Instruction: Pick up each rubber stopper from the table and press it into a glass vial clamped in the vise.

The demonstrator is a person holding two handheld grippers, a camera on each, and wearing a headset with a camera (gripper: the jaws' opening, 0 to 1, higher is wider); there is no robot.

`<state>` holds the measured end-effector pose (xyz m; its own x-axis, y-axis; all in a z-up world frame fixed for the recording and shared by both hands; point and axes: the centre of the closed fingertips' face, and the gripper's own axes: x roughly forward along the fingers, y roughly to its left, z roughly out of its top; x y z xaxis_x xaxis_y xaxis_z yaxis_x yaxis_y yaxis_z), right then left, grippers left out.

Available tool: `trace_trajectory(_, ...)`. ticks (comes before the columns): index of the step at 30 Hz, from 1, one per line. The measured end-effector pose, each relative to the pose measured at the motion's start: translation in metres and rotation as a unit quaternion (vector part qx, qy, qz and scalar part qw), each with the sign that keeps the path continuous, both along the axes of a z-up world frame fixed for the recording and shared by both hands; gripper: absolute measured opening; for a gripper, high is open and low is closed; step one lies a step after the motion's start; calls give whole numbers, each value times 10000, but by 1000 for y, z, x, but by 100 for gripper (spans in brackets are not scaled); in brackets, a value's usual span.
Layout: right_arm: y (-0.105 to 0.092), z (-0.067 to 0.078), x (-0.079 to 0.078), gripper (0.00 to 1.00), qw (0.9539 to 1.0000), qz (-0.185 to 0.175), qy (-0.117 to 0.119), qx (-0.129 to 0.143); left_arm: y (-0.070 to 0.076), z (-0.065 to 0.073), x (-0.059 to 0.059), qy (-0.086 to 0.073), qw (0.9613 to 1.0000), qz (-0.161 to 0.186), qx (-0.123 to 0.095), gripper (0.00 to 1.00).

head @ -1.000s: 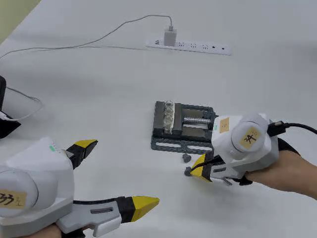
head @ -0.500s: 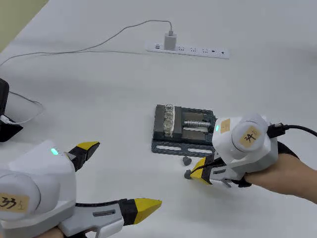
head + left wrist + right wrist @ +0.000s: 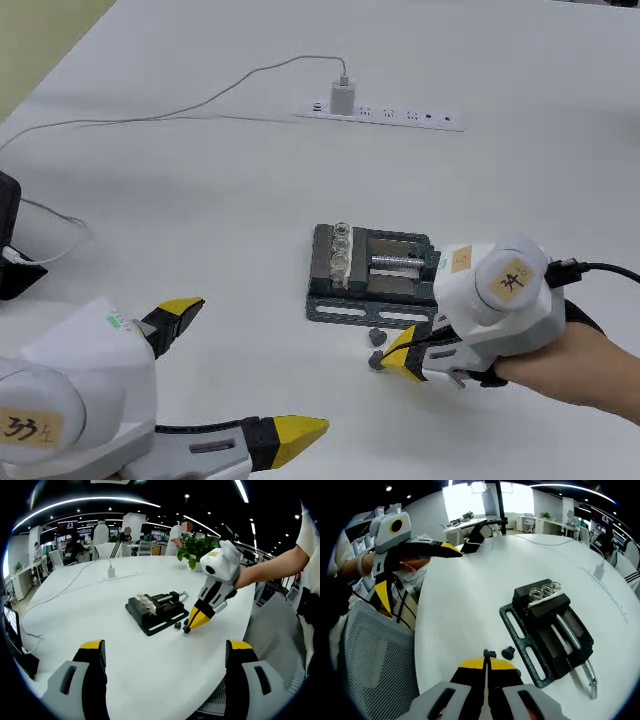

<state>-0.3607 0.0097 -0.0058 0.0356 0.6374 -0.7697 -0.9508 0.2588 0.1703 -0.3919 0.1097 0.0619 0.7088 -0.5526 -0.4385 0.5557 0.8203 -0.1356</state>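
Since a sec ago: nothing on the bench has really shifted, only the view drifted. The right gripper (image 3: 385, 358) still sits low in front of the vise (image 3: 385, 283), and the left gripper (image 3: 258, 365) still hangs back.
Table (image 3: 200, 200): big white top with everything sitting on it.
Left gripper: near corner, well apart from the vise, jaws spread wide with nothing in them.
Right gripper: tips down at the table, jaws pinched together on a small dark stopper (image 3: 489, 653).
Vise: dark, mid-table, screw end toward the right gripper.
Power strip (image 3: 385, 115): far side, white charger plugged in, cable (image 3: 200, 100) trailing off left.
Glass vials (image 3: 341, 250): clear, a row of them clamped upright in the vise jaws. Can't tell if any are plugged.
Loose stopper (image 3: 376, 337): on the table just beside the vise's base rail, near the right gripper's tips but not touching them.
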Motion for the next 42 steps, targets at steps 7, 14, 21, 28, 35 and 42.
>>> trace_trajectory(7,3,29,11,0,9937,-692,466,753,-4,6,5,-162,9998,-138,43,96)
trace_trajectory(14,10,65,14,0,9670,-1406,1215,1743,-10,15,12,-343,9988,-326,77,91)
trace_trajectory(21,15,103,14,0,9175,-2032,2048,2738,-22,28,21,-626,9963,-580,44,81)
trace_trajectory(28,20,131,4,0,8516,-2491,2907,3580,-38,47,28,-1005,9923,-709,-169,64)
trace_trajectory(35,19,144,-5,0,8112,-2664,3443,3904,-59,60,30,-1253,9866,-1028,-205,50)
trace_trajectory(42,16,147,-11,0,7588,-3068,4227,3891,-77,67,27,-1343,9813,-1313,-424,32)
